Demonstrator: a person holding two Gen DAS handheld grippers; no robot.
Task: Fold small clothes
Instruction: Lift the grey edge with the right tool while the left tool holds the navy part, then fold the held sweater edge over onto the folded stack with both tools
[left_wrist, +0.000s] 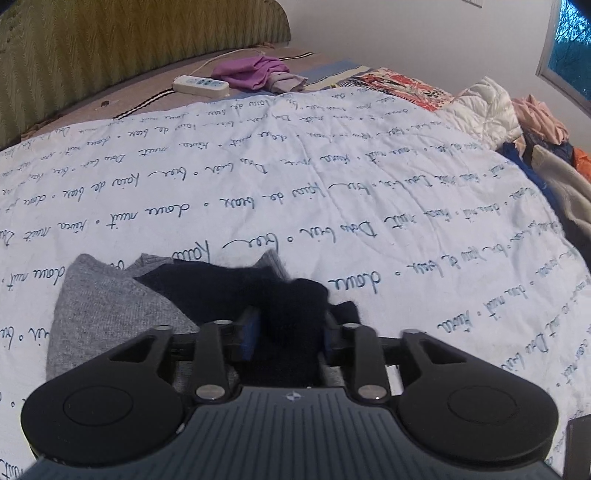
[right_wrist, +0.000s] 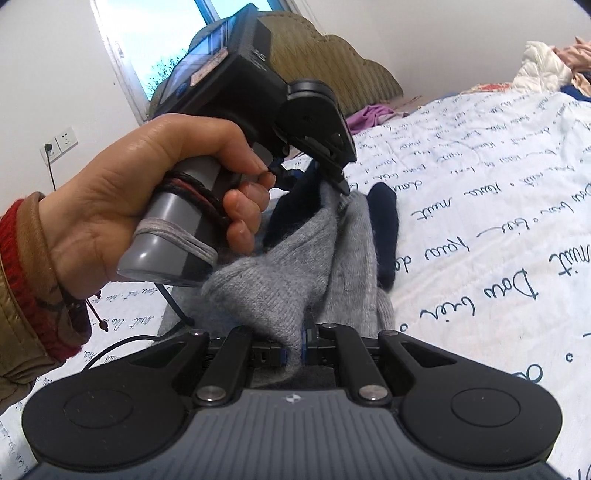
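Grey knit garment with dark navy part, bunched on white bedcover printed with blue handwriting, near lower edge of both wrist views. Right hand-held gripper clenched on a grey fold, fabric pinched between the pads. Left hand-held gripper partly spread, blue pads either side of the navy cloth; cannot tell whether pads press on it. In right wrist view, person's left hand wrapped round the left tool's grey handle, cords wound on the handle, red cuff and tan sleeve at the wrist; that tool and hand block most of the garment's far side. Black cable trailing over bedcover beneath the hand.

Around: purple cloth and white power strip at far edge of bed, close together, well apart from the garment. Olive padded headboard behind. Heap of clothes and white quilted jacket at right far corner. Window upper right. Wall socket with plug beside window in right wrist view.
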